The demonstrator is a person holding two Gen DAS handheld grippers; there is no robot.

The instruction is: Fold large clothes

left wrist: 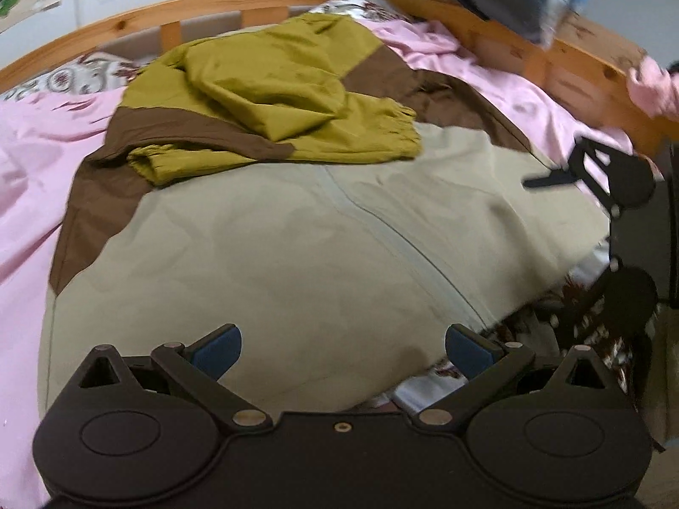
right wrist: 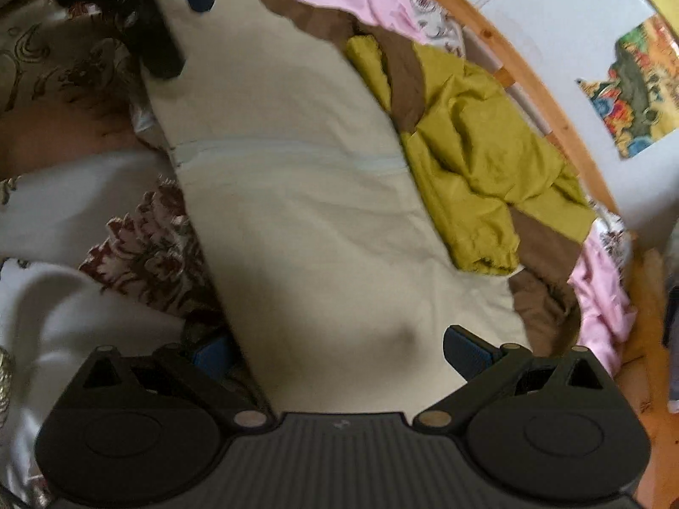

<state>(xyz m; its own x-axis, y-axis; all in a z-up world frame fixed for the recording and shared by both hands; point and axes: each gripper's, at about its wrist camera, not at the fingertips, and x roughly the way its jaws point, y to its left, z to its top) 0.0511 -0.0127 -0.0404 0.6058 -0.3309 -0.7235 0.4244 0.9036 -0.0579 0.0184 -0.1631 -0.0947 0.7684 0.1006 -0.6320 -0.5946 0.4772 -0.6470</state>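
Jacket (left wrist: 297,233) spread flat on bed (left wrist: 38,135), sleeves (left wrist: 276,102) folded in at 12 o'clock; left gripper (left wrist: 343,350) and right gripper (right wrist: 339,350) jaws released, flanking hem for next fold.

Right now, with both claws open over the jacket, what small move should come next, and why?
Probably lower both claws, left claw and right claw, to pinch the near hem of the beige, brown and olive jacket: sleeves already lie folded inward, both claws hold nothing.

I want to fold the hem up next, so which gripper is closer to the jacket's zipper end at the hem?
Left. The left gripper hangs open right beside the zipper end; the right gripper, also open, straddles the hem edge off to one side.
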